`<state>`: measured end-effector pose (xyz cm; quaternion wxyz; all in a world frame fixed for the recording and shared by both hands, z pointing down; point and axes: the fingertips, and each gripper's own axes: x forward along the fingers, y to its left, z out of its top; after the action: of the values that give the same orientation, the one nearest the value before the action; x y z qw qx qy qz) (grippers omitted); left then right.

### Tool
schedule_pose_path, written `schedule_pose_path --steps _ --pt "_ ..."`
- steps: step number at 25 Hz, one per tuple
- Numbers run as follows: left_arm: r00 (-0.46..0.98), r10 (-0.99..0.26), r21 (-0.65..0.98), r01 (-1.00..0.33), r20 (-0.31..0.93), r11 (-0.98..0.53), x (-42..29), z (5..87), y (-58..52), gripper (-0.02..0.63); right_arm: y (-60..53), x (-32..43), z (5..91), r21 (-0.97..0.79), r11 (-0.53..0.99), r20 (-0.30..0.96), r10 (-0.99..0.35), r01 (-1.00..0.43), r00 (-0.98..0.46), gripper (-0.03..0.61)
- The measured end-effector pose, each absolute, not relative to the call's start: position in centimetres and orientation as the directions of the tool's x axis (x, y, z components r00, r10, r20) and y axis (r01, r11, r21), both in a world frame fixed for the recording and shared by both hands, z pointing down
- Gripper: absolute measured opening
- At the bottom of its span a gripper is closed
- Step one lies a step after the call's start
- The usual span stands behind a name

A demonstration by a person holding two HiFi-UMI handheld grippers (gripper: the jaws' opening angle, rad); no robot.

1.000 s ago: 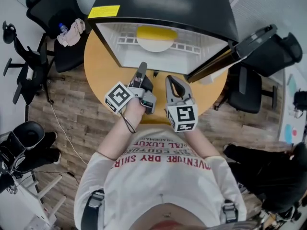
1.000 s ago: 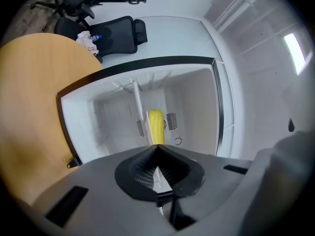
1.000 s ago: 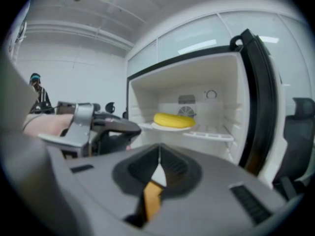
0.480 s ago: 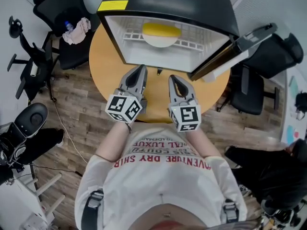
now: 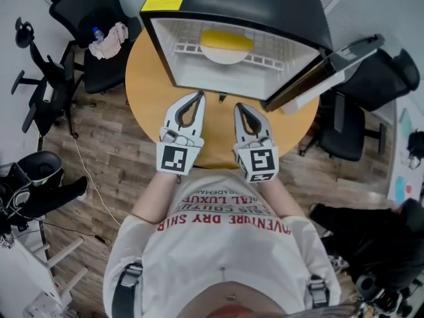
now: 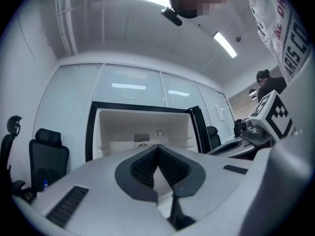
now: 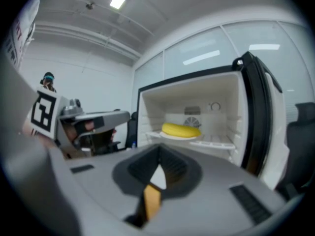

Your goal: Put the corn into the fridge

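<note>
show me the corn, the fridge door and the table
corn (image 5: 226,40): head view, middle of its yellow body.
fridge door (image 5: 334,61): head view, its dark top edge.
table (image 5: 147,85): head view, bare wood left of the fridge.

An office: swivel chairs and glass partition walls.

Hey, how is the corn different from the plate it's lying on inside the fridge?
The corn is bright yellow, while the plate is pale, almost white. The corn is long and rounded, and the plate is flat and round. The corn lies on top of the plate, and the plate rests directly on the shelf. Both sit inside the open fridge, on that same shelf.
</note>
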<state>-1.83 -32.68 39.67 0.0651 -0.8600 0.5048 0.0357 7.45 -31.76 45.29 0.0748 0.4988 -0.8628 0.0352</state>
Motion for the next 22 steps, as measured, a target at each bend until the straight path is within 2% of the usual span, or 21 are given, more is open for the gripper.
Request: schedule_pose_path --steps 22 --pt "0.518 -0.854 -0.034 -0.855 -0.043 -0.517 -0.6 41.0 -33.7 0.026 -32.2 6.8 43.5 0.06 0.549 0.08 -0.835 -0.833 -0.545 0.029"
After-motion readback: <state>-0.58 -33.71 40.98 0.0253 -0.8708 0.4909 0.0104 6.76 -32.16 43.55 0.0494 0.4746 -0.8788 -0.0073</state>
